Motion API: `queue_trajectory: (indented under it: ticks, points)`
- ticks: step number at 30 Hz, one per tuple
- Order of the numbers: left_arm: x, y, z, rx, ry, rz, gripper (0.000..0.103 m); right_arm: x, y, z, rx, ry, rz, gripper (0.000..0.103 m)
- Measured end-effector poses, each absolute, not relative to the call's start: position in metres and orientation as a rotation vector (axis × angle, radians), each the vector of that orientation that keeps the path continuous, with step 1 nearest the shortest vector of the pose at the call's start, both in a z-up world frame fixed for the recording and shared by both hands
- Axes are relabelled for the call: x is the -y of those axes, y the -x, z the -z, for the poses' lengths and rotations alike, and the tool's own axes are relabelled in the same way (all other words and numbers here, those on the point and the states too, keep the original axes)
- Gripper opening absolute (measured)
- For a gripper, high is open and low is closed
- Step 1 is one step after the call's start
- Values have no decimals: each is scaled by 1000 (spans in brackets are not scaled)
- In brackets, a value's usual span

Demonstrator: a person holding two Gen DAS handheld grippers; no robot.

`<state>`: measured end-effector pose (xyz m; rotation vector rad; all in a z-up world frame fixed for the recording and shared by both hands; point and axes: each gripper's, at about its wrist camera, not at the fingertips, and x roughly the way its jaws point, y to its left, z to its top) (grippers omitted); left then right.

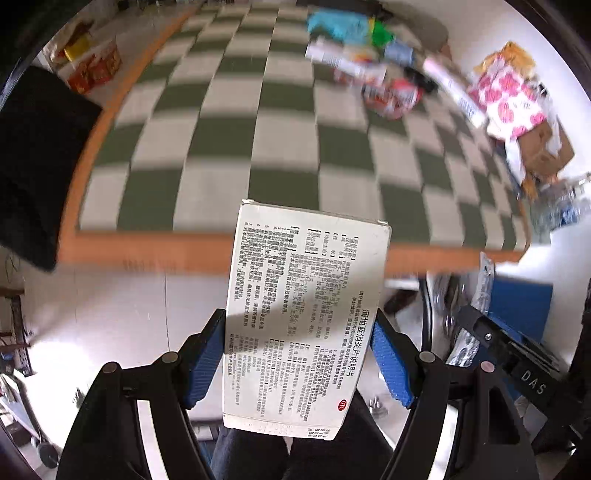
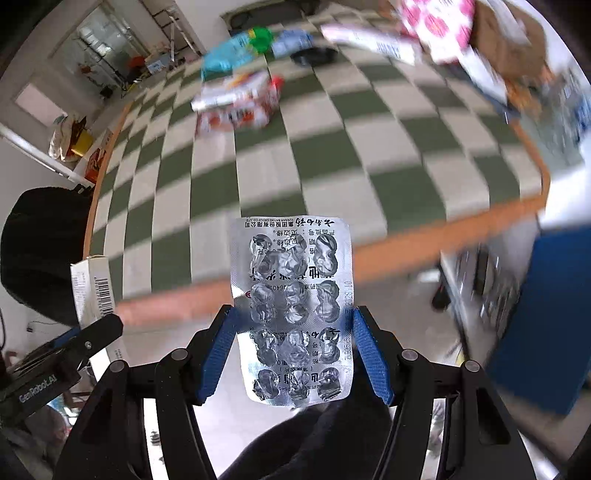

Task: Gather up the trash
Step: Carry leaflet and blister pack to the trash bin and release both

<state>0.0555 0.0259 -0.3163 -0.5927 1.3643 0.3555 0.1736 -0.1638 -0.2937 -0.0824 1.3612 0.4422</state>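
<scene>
My left gripper (image 1: 299, 332) is shut on a white medicine box (image 1: 303, 317) printed with black text, held above the floor in front of the checkered table. My right gripper (image 2: 291, 325) is shut on an empty silver blister pack (image 2: 291, 310), held upright near the table's orange edge. The medicine box (image 2: 90, 291) and the left gripper also show at the left of the right wrist view. More trash lies on the table: a red and white wrapper (image 1: 391, 94), a teal packet (image 1: 338, 26), a white tube box (image 1: 452, 88) and a pink-spotted bag (image 1: 511, 98).
The green and white checkered table (image 1: 258, 147) has an orange border (image 1: 147, 251). A black round bin or bag (image 1: 37, 166) stands at its left. A blue container (image 2: 546, 314) stands at the right, below the table. Red boxes (image 1: 96, 68) sit on the far left floor.
</scene>
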Motion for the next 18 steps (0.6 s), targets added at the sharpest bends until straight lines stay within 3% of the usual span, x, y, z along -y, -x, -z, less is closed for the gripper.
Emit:
queue_trajectory:
  ticks: [8,18]
  points:
    - [-20,-16,465,-1567,859,-334,73,184,-109,417,-1577,108,-423,66]
    - [-35,-17,664,-1606,1064,-372,73,175,-108,617,-1689,114,-478,66]
